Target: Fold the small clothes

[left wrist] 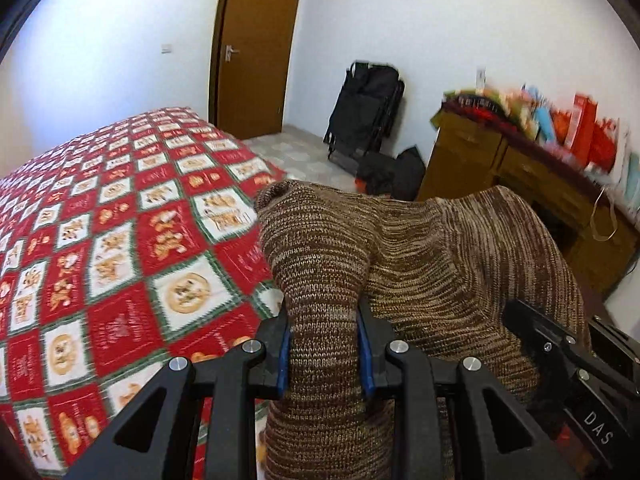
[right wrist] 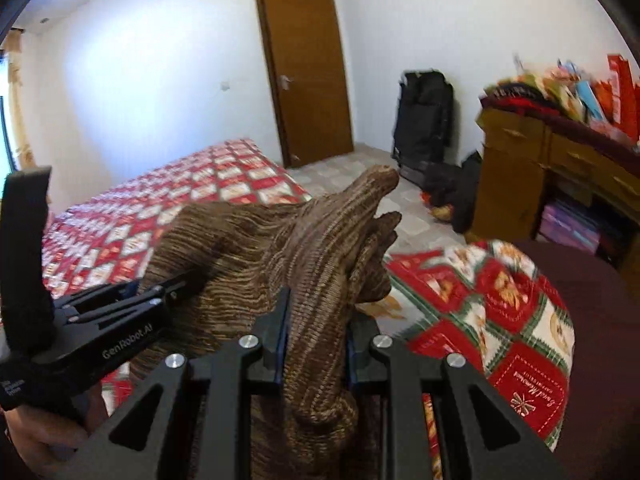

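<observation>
The brown knitted garment (left wrist: 400, 248) is held up in the air between the two tools, above a bed spread with a red, white and green patterned blanket (left wrist: 120, 240). In the left wrist view it fills the lower middle and right of the frame; in the right wrist view it fills the centre (right wrist: 260, 248).

The left tool (left wrist: 326, 344) is closed down on a bunched fold of the knit, its blue pads pressing the cloth from both sides. The right tool (right wrist: 316, 344) is likewise clamped on a gathered ridge of the same garment, with the fabric squeezed narrow between its fingers. Each tool shows at the edge of the other's view, so the two stand near each other.

The knit looks thick, soft and limp. It sags and wrinkles between the two grips and holds no shape of its own, so I judge it light but floppy. The coarse ribbed weave should give good friction, and slipping seems unlikely. It is not fragile, though a loose stitch could snag on a finger edge. A sound hold would be at an edge or corner, through one layer only; both present grips take a thick bunch.

Its long axis seems to run from one tool to the other. A tapered end points toward the upper right in the right wrist view (right wrist: 380, 178); whether that is a sleeve I cannot tell.
</observation>
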The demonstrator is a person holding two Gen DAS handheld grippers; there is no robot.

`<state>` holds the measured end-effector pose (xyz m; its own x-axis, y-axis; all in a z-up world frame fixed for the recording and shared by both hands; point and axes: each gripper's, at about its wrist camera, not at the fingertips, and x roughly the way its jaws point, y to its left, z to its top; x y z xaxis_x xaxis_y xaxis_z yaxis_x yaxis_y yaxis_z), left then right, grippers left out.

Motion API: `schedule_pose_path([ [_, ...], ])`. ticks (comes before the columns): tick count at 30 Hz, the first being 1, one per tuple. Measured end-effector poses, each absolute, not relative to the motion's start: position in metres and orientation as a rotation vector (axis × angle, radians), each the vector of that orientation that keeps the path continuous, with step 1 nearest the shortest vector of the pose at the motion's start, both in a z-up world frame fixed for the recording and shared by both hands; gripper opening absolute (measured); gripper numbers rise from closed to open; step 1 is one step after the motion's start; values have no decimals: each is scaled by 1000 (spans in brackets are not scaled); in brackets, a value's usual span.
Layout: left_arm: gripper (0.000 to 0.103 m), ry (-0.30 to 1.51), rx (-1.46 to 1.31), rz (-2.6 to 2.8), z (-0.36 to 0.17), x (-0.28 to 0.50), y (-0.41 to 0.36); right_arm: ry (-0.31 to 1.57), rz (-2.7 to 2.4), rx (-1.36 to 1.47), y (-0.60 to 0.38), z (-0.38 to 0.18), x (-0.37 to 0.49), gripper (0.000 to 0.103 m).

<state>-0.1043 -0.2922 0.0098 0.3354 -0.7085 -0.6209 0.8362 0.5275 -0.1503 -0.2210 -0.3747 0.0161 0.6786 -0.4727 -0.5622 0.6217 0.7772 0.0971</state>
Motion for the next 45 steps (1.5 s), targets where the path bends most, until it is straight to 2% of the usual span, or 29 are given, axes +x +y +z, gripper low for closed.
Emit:
schedule_pose_path([
  [4, 28, 775, 241, -992, -17, -98, -308, 619, -654, 357, -396, -13, -223, 24],
  [10, 40, 883, 212, -980, -38, -79, -320, 626, -641, 388, -401, -17, -221, 26],
  [11, 44, 894, 211, -975, -40, -76, -322, 626, -635, 402, -402, -18, -222, 26],
  [15, 50, 895, 213, -985, -38, -75, -316, 611, -608, 465, -417, -27, -228, 27],
  [20, 51, 908, 191, -995, -26, -71, -290, 620, -603, 476, -420, -25, -228, 29],
  [22, 51, 900, 179, -989, -22, -72, -275, 609, -596, 495, -420, -23, -234, 34],
  [26, 51, 880, 181, -969, -19, -80, -251, 569, -640, 434, -403, -6, -258, 34],
  [29, 51, 877, 180, -980, -20, -89, -243, 551, -645, 348, -383, 8, -268, 23],
  [32, 51, 858, 184, -989, -23, -101, -236, 543, -598, 284, -358, 17, -274, 22],
  [37, 51, 946, 209, -994, -44, -112, -232, 640, -534, 262, -336, -4, -268, 19],
  [40, 52, 946, 214, -997, -53, -119, -227, 700, -556, 317, -339, -24, -275, 12],
  [45, 52, 953, 200, -1000, -53, -119, -220, 743, -562, 301, -333, -25, -281, 12],
])
